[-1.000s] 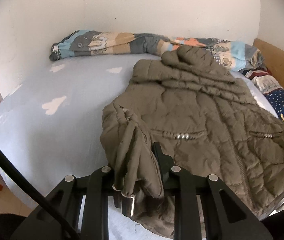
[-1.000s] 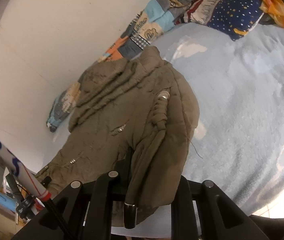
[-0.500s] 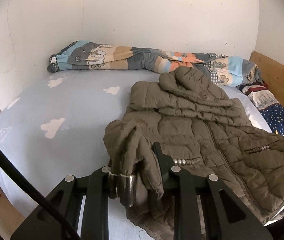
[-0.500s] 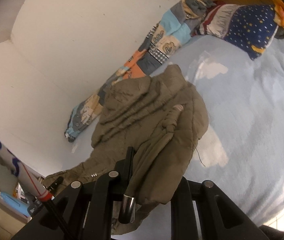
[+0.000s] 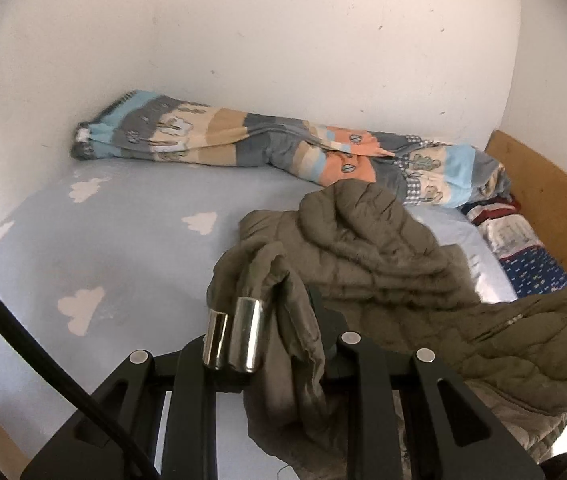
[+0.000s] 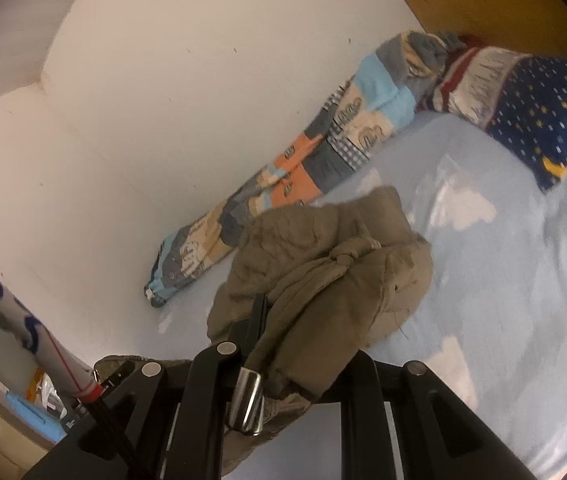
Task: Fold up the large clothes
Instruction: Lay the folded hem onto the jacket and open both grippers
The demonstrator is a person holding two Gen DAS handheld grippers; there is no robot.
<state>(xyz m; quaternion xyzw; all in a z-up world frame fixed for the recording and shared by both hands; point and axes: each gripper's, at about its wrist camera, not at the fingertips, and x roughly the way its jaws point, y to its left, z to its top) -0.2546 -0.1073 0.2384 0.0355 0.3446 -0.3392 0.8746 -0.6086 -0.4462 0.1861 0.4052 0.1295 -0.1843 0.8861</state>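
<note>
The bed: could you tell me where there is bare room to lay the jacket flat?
The sheet is bare left of the jacket, up to the rolled blanket along the wall. It is crowded toward the headboard, where the starry pillow lies.

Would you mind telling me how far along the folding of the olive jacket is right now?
Early on. Done: both claws have a grip, the left claw and the right claw each shut on the hem of the olive jacket. In hand: the hem is raised off the blue sheet toward the hood end. Left: laying it over, then further folds; no finished fold shows.
</note>
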